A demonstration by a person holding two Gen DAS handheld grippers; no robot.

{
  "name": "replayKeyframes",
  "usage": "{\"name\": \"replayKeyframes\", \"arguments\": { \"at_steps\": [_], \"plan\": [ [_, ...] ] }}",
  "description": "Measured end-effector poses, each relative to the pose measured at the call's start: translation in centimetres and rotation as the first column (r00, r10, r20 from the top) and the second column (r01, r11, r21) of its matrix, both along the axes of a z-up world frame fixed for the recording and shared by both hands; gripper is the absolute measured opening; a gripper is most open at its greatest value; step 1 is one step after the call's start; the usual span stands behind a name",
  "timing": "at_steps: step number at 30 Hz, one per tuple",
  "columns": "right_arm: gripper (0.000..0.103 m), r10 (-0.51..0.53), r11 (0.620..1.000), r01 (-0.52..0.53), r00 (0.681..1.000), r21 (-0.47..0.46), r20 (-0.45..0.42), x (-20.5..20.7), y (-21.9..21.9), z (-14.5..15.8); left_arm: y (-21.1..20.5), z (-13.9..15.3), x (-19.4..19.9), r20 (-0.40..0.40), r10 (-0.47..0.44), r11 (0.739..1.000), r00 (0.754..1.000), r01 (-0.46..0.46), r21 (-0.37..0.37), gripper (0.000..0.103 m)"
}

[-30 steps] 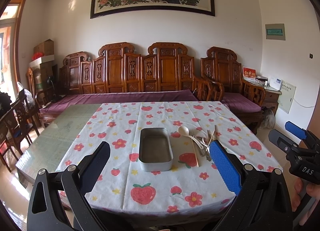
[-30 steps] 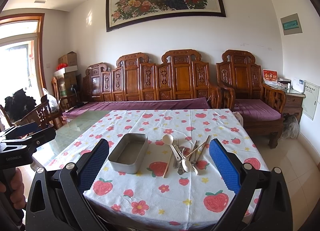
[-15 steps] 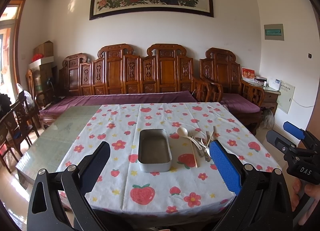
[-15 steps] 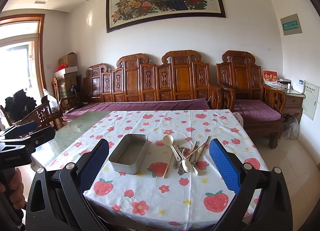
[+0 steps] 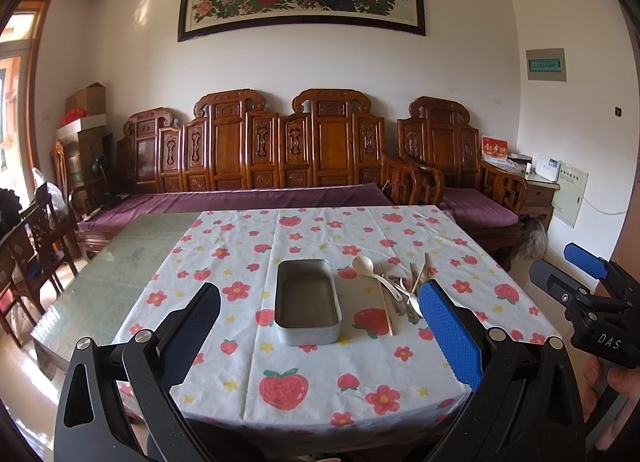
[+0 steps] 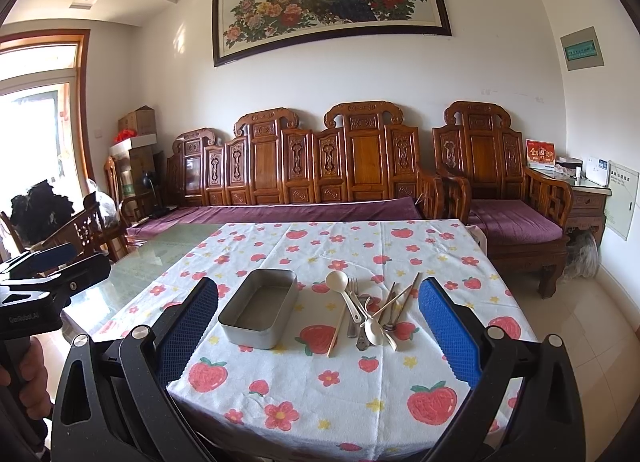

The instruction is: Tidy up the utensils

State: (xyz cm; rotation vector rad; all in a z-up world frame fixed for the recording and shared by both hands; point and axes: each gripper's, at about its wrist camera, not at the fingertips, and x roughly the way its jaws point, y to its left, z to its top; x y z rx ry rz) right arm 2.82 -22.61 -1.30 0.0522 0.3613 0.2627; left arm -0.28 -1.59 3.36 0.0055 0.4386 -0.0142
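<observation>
Plainly, right tongs [image 5: 560,266] read "DAS"; left tongs [image 6: 60,262] "GenRobot.AI".

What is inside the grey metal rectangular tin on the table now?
The grey metal rectangular tin holds nothing; its bare floor shows. The pile of spoons, forks and chopsticks lies beside it on the strawberry-print tablecloth. The near wall hides a thin strip of floor.

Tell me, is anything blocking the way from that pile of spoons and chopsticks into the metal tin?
Nothing visible does. The utensil pile lies just right of the open, empty metal tin, with only bare tablecloth between them. Both grippers hang open short of the table.
</observation>
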Motion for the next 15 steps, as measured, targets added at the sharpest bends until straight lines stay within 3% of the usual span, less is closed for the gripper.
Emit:
{"name": "replayKeyframes", "arguments": {
  "at_steps": [15],
  "plan": [
    [0.1,-0.011,1.0,0.011,0.999,-0.003,-0.033,0.8,-0.3,-0.9,0.1,-2.4,1.1,-0.058,-0.016,1.0,0.998,0.016,0.005,0.097]
  ]
}}
